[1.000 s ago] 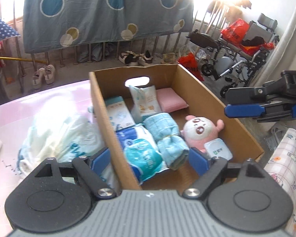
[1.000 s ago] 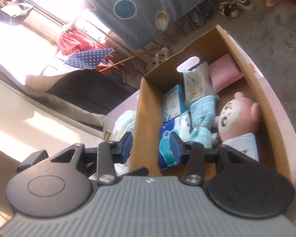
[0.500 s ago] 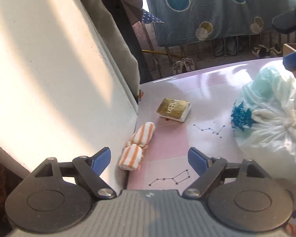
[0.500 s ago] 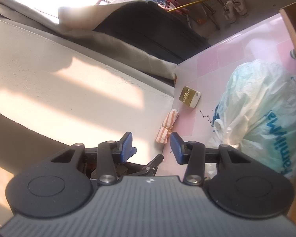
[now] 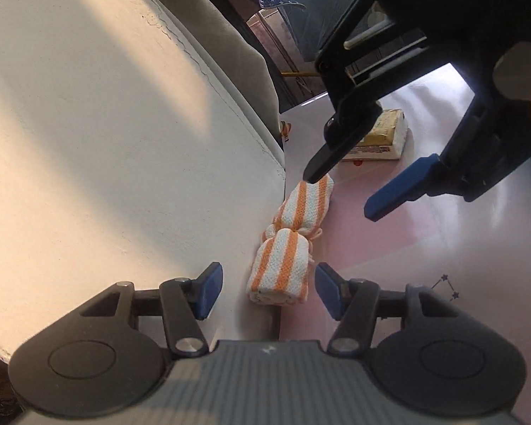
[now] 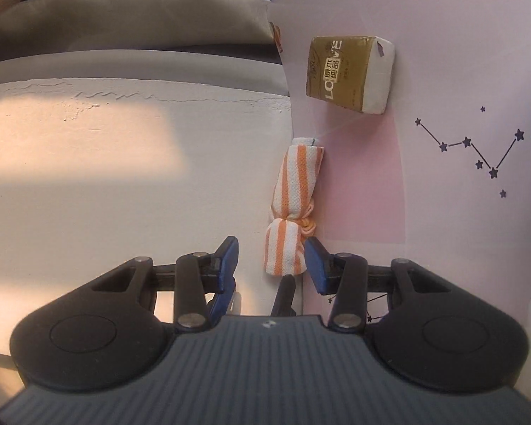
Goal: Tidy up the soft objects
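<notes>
Since the wall (image 6: 124, 177) blocks that side, grab across the free side. Pink bench (image 6: 424, 212): striped towel roll (image 6: 293, 205) lies along its wall-side edge, touching the wall; tissue pack (image 6: 350, 71) sits further along that edge, apart. Right claw (image 6: 270, 260) is open, straddling the roll's near end. Left claw (image 5: 263, 290) is open, empty, same end. Judgement: close one claw low, near the string tie (image 6: 308, 228), and pull away from the wall.

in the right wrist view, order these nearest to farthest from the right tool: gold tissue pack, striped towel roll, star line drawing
1. striped towel roll: between the open fingers of the right tool, against the white wall.
2. star line drawing: printed on the pink surface, off to the right.
3. gold tissue pack: farthest ahead, beyond the towel.
</notes>
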Demonstrator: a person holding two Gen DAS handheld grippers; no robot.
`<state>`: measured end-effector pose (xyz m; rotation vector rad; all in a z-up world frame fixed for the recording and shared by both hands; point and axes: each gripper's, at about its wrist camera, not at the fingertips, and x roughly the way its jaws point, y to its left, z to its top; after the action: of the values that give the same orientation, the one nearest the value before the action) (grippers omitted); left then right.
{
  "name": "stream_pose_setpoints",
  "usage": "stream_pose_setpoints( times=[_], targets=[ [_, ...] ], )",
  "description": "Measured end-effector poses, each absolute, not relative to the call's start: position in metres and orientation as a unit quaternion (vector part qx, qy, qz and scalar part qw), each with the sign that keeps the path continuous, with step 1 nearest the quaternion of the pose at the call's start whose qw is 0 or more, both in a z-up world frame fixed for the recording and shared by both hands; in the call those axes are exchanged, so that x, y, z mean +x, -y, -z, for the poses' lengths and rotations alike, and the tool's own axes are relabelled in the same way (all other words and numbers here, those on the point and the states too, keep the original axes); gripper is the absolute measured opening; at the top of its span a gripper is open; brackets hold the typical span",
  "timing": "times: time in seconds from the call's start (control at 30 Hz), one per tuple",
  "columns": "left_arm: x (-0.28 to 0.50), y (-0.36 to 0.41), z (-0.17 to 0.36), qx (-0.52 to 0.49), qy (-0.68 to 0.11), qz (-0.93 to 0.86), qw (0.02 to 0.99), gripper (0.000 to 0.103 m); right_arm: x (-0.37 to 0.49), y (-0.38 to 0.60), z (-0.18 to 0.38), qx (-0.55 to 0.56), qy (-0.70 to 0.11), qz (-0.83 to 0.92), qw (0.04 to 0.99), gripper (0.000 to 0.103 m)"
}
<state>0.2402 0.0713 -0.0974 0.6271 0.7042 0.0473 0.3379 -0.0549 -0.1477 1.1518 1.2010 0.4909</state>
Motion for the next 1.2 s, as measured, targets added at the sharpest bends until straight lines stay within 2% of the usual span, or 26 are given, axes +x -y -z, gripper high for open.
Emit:
stream_pose_setpoints(
  times=[0.1, 0.23, 0.53, 0.7, 0.87, 1.2],
  targets=[
    [0.246, -0.067, 0.104, 0.319, -0.339, -0.027, 0.884, 0.057, 0.349, 0.044, 0.166, 0.508, -0.537, -0.208, 0.641, 0.041],
    [0.255, -0.061, 0.109, 0.327, -0.346, -0.035, 0.879, 0.043, 0.362, 0.035, 0.18, 0.512, -0.536, -0.21, 0.638, 0.041],
    [0.239, -0.059, 0.102, 0.299, -0.339, -0.032, 0.891, 0.028, 0.376, 0.021, 0.192, 0.521, -0.535, -0.219, 0.628, 0.04],
    [0.215, -0.052, 0.085, 0.284, -0.337, -0.005, 0.898, 0.025, 0.369, 0.018, 0.19, 0.513, -0.542, -0.22, 0.628, 0.04],
    [0.188, -0.053, 0.064, 0.266, -0.343, 0.009, 0.901, 0.025, 0.351, 0.025, 0.181, 0.517, -0.548, -0.21, 0.624, 0.035],
    [0.093, -0.03, -0.01, 0.25, -0.291, 0.03, 0.923, 0.025, 0.297, 0.05, 0.107, 0.508, -0.515, -0.23, 0.65, 0.034]
  ],
)
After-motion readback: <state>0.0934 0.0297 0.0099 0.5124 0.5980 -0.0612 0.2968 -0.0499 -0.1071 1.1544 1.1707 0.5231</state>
